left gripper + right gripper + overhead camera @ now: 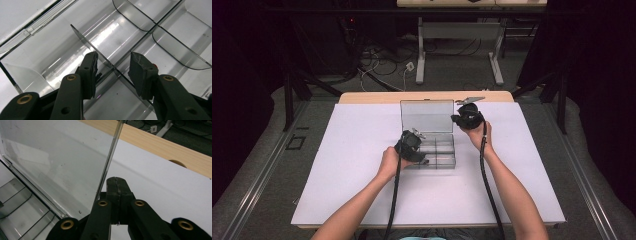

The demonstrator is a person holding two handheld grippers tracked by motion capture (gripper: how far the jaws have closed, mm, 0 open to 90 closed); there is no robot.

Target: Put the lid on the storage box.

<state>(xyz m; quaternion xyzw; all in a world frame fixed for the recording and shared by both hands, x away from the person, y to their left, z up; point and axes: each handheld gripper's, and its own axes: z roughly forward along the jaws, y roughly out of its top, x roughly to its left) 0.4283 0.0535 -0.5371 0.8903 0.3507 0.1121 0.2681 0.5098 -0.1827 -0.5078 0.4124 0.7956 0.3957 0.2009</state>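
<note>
Divider point(100, 53) sits between my left gripper's point(113, 72) parted jaws for extraction; my clenched, empty right gripper point(116, 186) props the lid point(62, 162) upright.

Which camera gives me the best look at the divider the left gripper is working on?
The left gripper view: the thin dark divider runs between the open pads of the left gripper, untouched. The high view shows the clear box small, with that hand hiding this divider. The right gripper view shows the raised lid and some compartments.
</note>
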